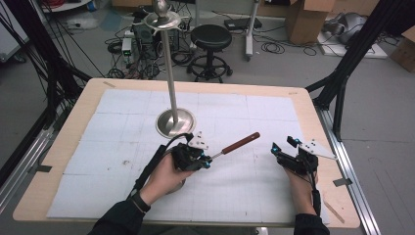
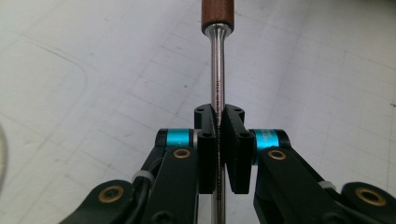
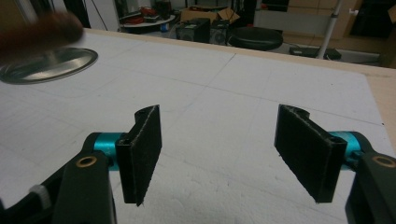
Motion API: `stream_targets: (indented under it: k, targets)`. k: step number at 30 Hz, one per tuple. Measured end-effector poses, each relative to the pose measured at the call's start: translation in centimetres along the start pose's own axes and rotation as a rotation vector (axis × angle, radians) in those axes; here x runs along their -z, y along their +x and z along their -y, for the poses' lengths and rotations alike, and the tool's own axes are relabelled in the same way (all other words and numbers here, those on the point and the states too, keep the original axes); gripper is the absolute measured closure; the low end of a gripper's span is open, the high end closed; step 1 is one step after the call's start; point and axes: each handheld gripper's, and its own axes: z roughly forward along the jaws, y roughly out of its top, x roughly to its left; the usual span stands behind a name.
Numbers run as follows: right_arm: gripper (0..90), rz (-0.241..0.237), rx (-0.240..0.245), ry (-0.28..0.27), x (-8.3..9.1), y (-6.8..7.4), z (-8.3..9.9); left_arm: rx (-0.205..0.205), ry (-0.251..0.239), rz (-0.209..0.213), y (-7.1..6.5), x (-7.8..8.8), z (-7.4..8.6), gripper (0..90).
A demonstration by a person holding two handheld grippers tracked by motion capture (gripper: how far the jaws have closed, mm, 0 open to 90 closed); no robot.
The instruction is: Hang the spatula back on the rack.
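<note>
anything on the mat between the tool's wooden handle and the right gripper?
Nothing. In the high view the white mat is bare between the wooden handle and the open right gripper. The left gripper holds the tool by its metal shaft.

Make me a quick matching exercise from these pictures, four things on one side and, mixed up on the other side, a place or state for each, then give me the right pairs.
Things:
1. left gripper
2. right gripper
3. metal stand
4. black stool

Places or states:
A. on the floor beyond the table
B. upright on the white mat, round base down
C. jaws wide apart, nothing between them
D. clamped on the metal shaft of a wooden-handled tool

Pairs: 1-D, 2-C, 3-B, 4-A
</note>
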Motion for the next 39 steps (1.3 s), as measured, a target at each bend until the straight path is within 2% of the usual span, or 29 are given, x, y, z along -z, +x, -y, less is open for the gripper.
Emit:
stream_targets:
  k: [2, 5, 6, 7, 8, 12, 13, 15, 16, 18, 20, 21, 22, 25, 26, 28, 30, 33, 34, 36, 37, 39]
  targets:
    - [31.4, 0.003, 0.003, -0.003, 0.0, -0.1, 0.0, 0.004, -0.01, -0.007, 0.2, 0.6, 0.1, 84.5]
    - [31.4, 0.004, 0.003, -0.001, 0.0, -0.1, 0.0, 0.015, -0.059, -0.027, 0.7, 2.4, 0.4, 84.5]
    - [31.5, 0.004, 0.001, 0.0, 0.0, 0.0, 0.0, 0.017, -0.084, -0.037, 1.2, 3.4, 0.6, 84.4]
    - [31.5, 0.004, 0.001, 0.0, 0.0, 0.0, 0.0, 0.017, -0.084, -0.037, 1.2, 3.4, 0.6, 84.4]
    - [31.5, 0.006, 0.001, 0.002, -0.1, 0.0, 0.0, 0.039, -0.125, -0.052, 1.7, 4.7, 0.9, 84.4]
    - [31.5, 0.006, 0.003, 0.006, -0.1, 0.0, 0.0, 0.052, -0.179, -0.072, 2.3, 6.5, 1.4, 84.5]
    - [31.5, 0.005, 0.001, 0.008, -0.1, 0.0, 0.1, 0.066, -0.223, -0.08, 2.6, 7.6, 1.7, 84.4]
    - [31.5, 0.005, -0.001, 0.009, -0.1, 0.0, 0.1, 0.064, -0.243, -0.083, 2.8, 8.3, 1.8, 84.4]
    - [31.5, 0.005, 0.003, 0.009, -0.2, 0.0, 0.1, 0.073, -0.282, -0.091, 3.1, 9.5, 2.1, 84.4]
    - [31.5, 0.006, 0.003, 0.009, -0.2, 0.0, 0.1, 0.078, -0.298, -0.093, 3.2, 9.9, 2.3, 84.4]
    - [31.5, 0.005, 0.01, 0.013, -0.2, 0.0, 0.1, 0.08, -0.362, -0.119, 3.5, 11.8, 2.9, 84.4]
    - [31.5, 0.005, 0.01, 0.013, -0.2, 0.0, 0.1, 0.08, -0.362, -0.119, 3.5, 11.8, 2.9, 84.4]
    - [31.5, 0.0, 0.009, 0.016, -0.3, 0.0, 0.1, 0.086, -0.403, -0.131, 3.6, 12.9, 3.2, 84.4]
    - [31.6, 0.0, 0.006, 0.019, -0.3, 0.1, 0.1, 0.074, -0.458, -0.162, 3.6, 14.5, 3.4, 84.4]
    - [31.6, 0.0, 0.008, 0.02, -0.4, 0.1, 0.2, 0.074, -0.458, -0.162, 3.6, 14.5, 3.4, 84.4]
    - [31.6, 0.0, 0.008, 0.02, -0.4, 0.1, 0.2, 0.069, -0.49, -0.183, 3.6, 15.4, 3.5, 84.4]
    - [31.6, -0.002, 0.01, 0.02, -0.4, 0.1, 0.2, 0.068, -0.54, -0.214, 3.6, 16.7, 3.6, 84.4]
    - [31.6, -0.001, 0.013, 0.023, -0.4, 0.1, 0.2, 0.068, -0.566, -0.229, 3.6, 17.3, 3.7, 84.4]
    - [31.6, -0.004, 0.012, 0.026, -0.5, 0.1, 0.2, 0.064, -0.597, -0.252, 3.7, 17.9, 3.9, 84.4]
    - [31.6, -0.003, 0.014, 0.029, -0.5, 0.1, 0.2, 0.066, -0.606, -0.265, 3.7, 18.1, 4.0, 84.4]
    - [31.6, -0.003, 0.013, 0.027, -0.5, 0.1, 0.2, 0.07, -0.633, -0.283, 3.8, 18.5, 4.2, 84.4]
    - [31.6, -0.004, 0.017, 0.025, -0.5, 0.1, 0.2, 0.074, -0.659, -0.292, 3.8, 18.8, 4.3, 84.4]
